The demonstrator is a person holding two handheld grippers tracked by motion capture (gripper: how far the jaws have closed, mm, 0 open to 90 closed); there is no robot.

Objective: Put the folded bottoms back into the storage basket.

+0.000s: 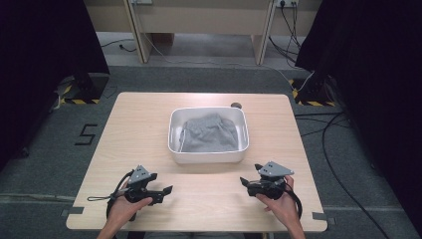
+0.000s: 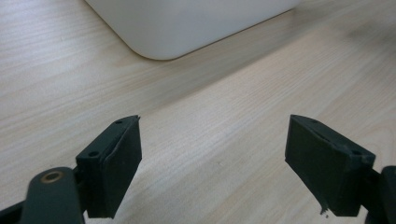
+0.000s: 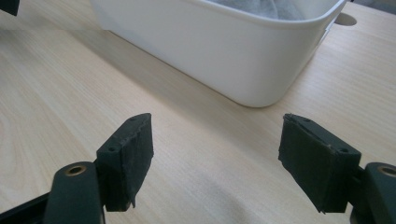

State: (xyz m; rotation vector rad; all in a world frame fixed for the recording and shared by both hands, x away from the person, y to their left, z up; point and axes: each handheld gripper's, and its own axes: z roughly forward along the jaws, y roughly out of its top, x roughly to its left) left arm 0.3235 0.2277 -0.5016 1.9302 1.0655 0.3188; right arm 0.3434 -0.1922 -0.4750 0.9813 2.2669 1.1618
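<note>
- While both rest over the table (image 1: 149, 124), the left gripper (image 1: 166, 190) at 7 o'clock and right gripper (image 1: 244, 181) at 5 o'clock have jaws spread, empty.
- Grey cloth (image 1: 209, 132) lies in the white tub (image 1: 209, 157) — centre.

cloth (image 1: 209, 132) in tub (image 1: 208, 157), tub on table (image 1: 149, 124)

A white tub (image 1: 208, 157) sits upright past the middle of the counter (image 1: 149, 129), long side facing the person; it is rectangular, with rounded corners, smooth plain walls and a thin rolled rim; inside lies a grey cloth (image 1: 209, 133), crumpled and bunched, covering most of the floor and staying below the rim; it looks like soft knit, perhaps a garment, with a pale cord trailing at its left edge.
</note>
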